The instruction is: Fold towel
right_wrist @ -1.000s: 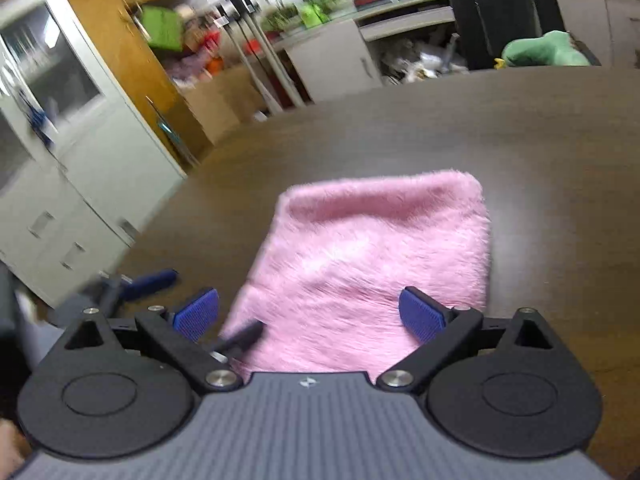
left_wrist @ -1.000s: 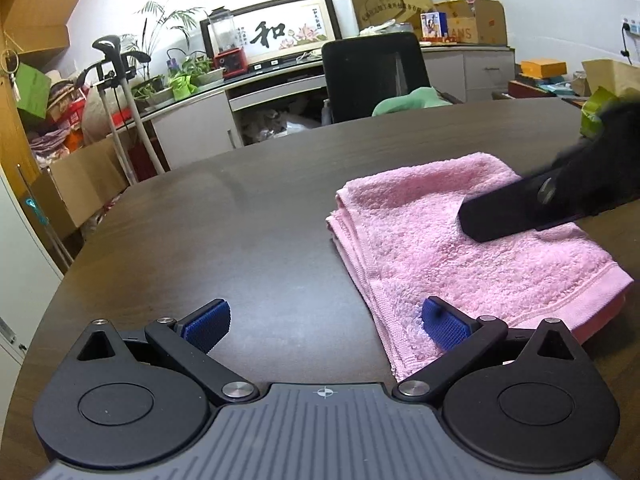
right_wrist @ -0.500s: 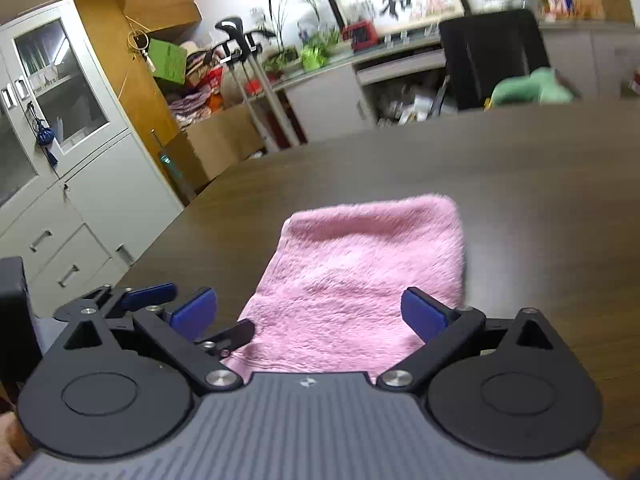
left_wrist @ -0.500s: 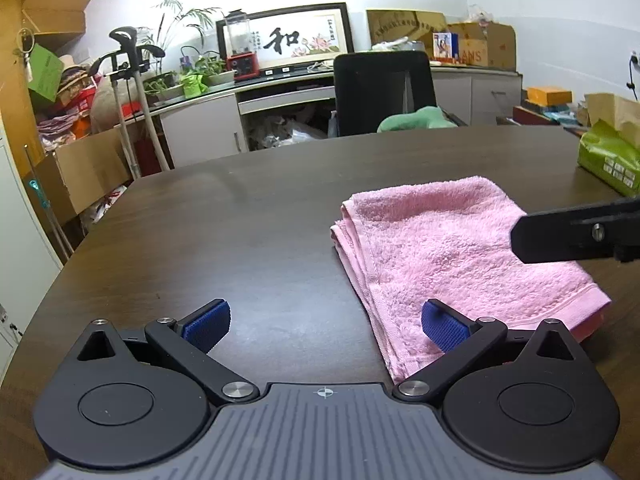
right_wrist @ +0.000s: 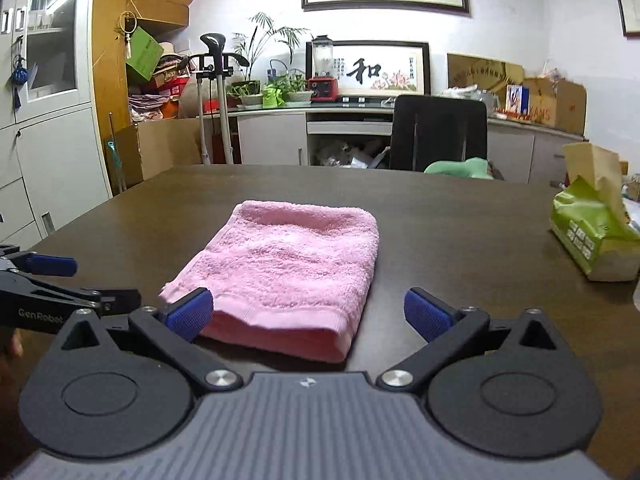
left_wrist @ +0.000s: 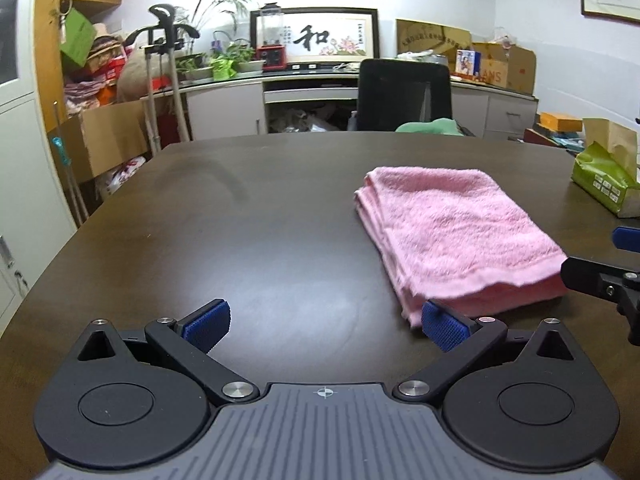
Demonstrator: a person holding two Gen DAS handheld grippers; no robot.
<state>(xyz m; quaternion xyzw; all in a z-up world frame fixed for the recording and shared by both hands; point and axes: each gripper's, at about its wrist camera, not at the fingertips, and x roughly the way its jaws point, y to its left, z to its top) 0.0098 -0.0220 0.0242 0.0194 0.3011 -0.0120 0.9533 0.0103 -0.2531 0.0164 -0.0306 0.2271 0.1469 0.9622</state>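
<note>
We have drawn our right hand-held gripper back off the pink towel, both it and the left hand-held gripper spread apart and empty, leaving the towel folded flat on the desk.

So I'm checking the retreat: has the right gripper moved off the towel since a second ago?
Yes. In the left wrist view the right gripper has pulled back off the pink towel, toward the towel's near right corner.

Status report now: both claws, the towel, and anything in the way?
Left claw open, empty. Right claw open, empty. Pink towel folded, flat on table. Green tissue pack off to the side, not blocking.
</note>
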